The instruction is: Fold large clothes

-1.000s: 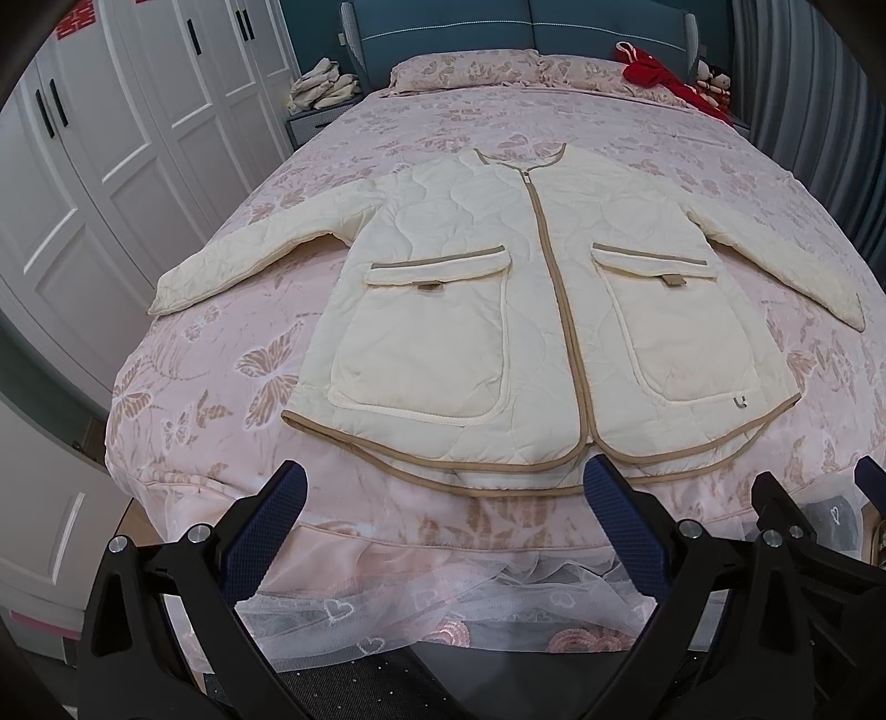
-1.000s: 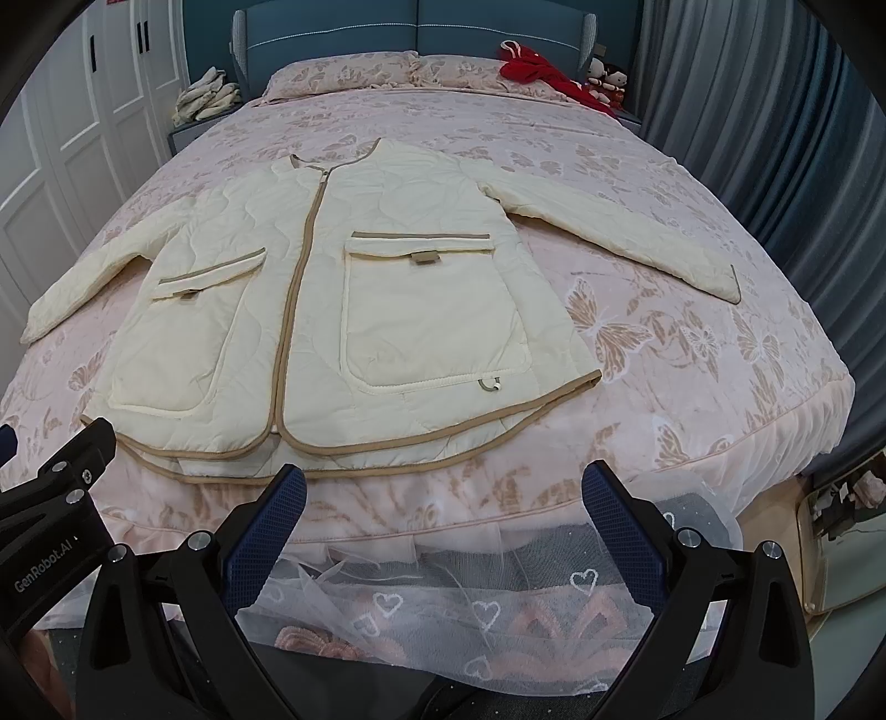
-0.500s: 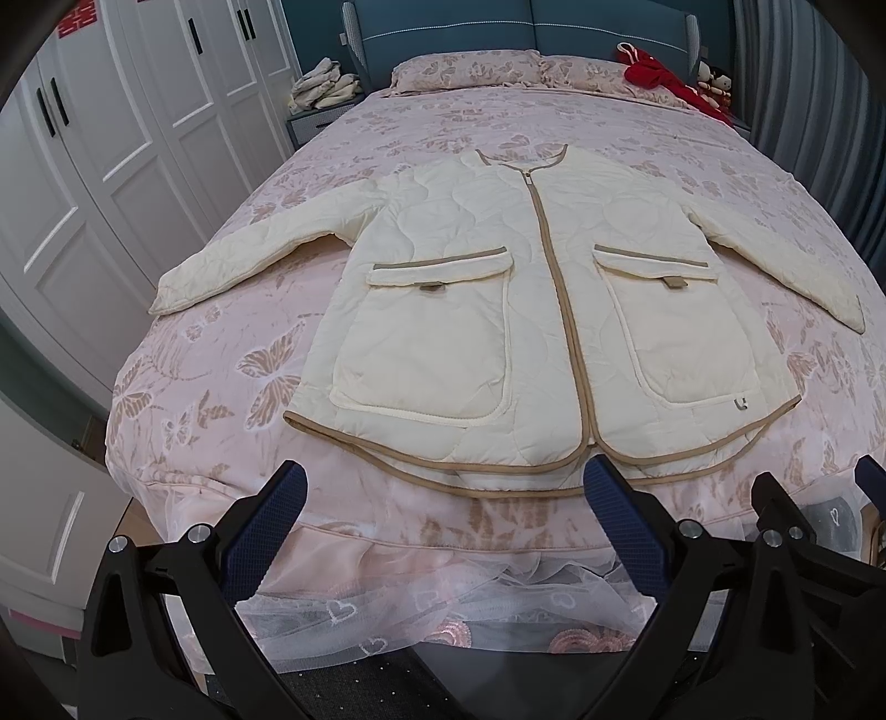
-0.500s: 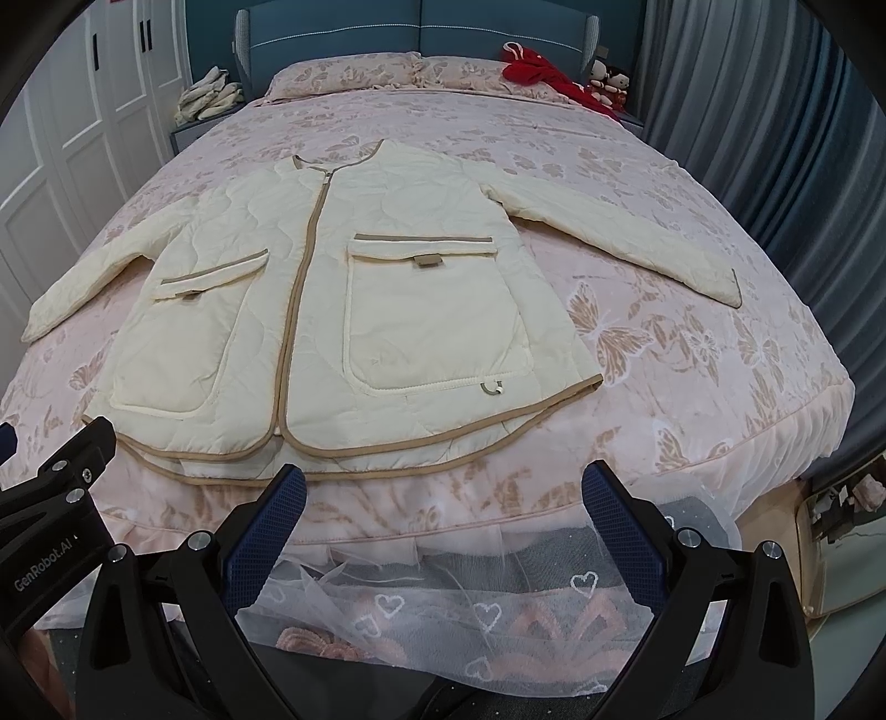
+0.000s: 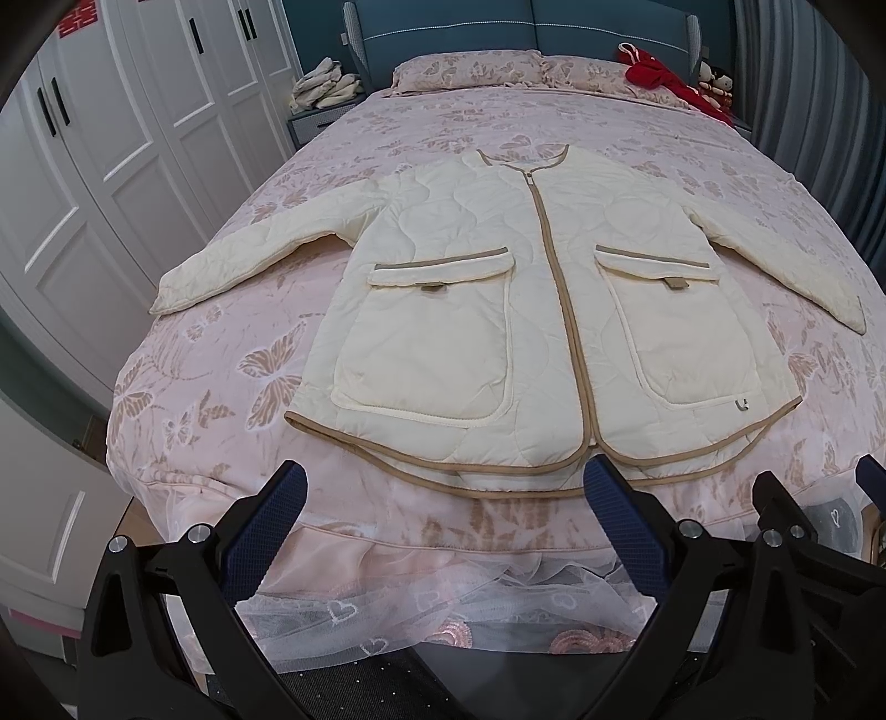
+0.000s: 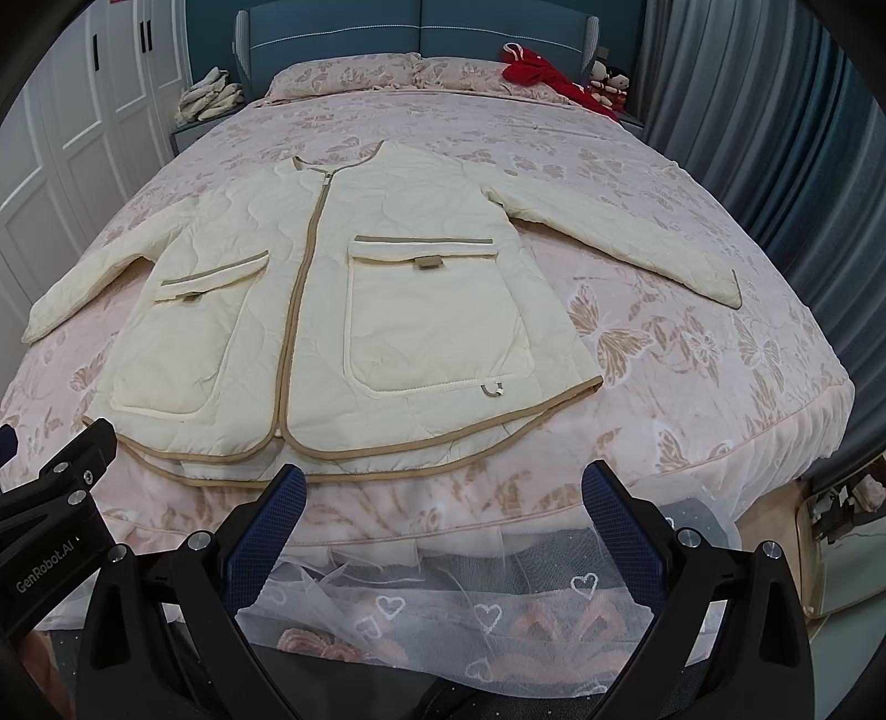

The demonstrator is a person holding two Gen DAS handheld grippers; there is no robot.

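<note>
A cream quilted jacket (image 5: 498, 310) (image 6: 354, 310) with tan trim lies flat and zipped on the pink butterfly bedspread (image 5: 232, 354) (image 6: 664, 343), front up, both sleeves spread out to the sides, hem toward me. My left gripper (image 5: 443, 498) hangs open just short of the bed's foot edge, below the hem's middle, holding nothing. My right gripper (image 6: 440, 498) is open too, below the hem's right half, empty. Each gripper's body shows at the other view's lower edge.
White wardrobe doors (image 5: 111, 155) stand along the left. Grey curtains (image 6: 775, 138) hang on the right. At the blue headboard (image 6: 421, 27) lie pillows, a red garment (image 6: 542, 72) and small dolls. A nightstand with folded cloths (image 5: 326, 88) is at the back left. Lace bed skirt (image 6: 443, 598) hangs below.
Both views have crept slightly lower and nearer the bed's foot; the jacket sits a touch higher in frame. The jacket itself has not moved, and both grippers stay open.
</note>
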